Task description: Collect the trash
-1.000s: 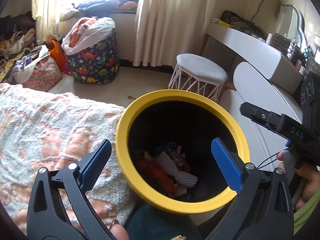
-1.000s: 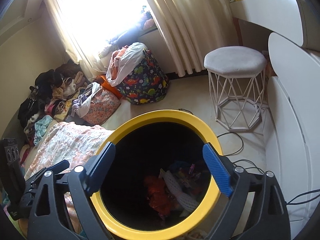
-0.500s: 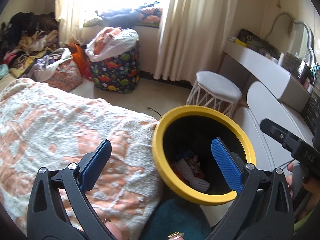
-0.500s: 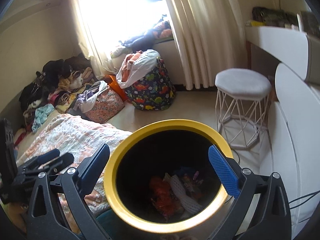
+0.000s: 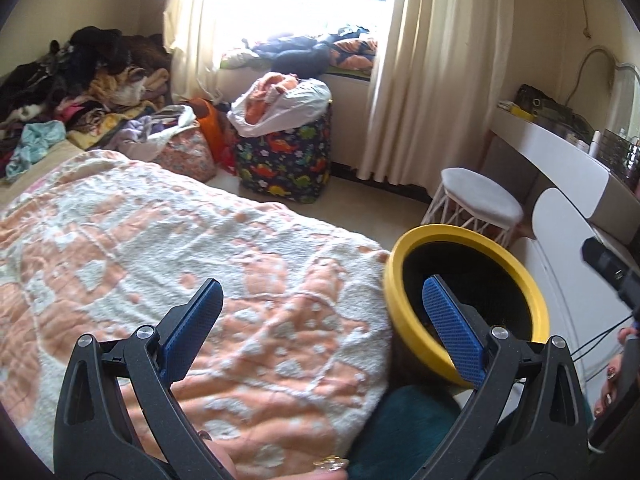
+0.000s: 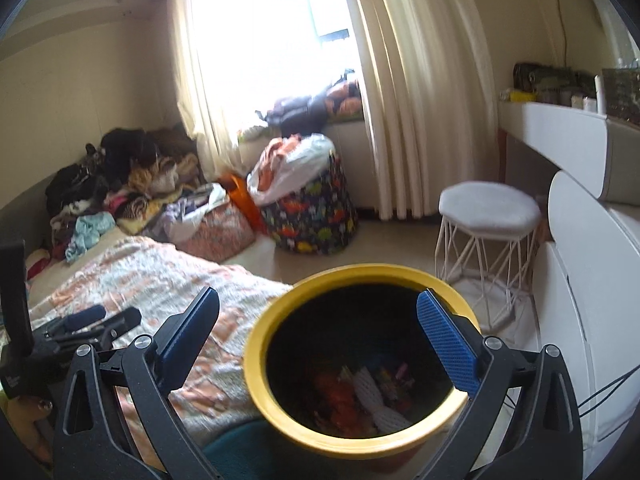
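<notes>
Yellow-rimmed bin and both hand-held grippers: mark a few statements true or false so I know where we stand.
1. The yellow-rimmed bin already has trash in it. True: orange and white scraps lie at the bottom.
2. The right hand-held gripper is clamped on a wrapper. False: its jaws have just been opening and stand wide with nothing between them.
3. The left hand-held gripper is open and empty. True.
4. The bin stands on the white stool. False: the stool is beyond it, apart.
5. The bin is beside the peach blanket. True.
</notes>
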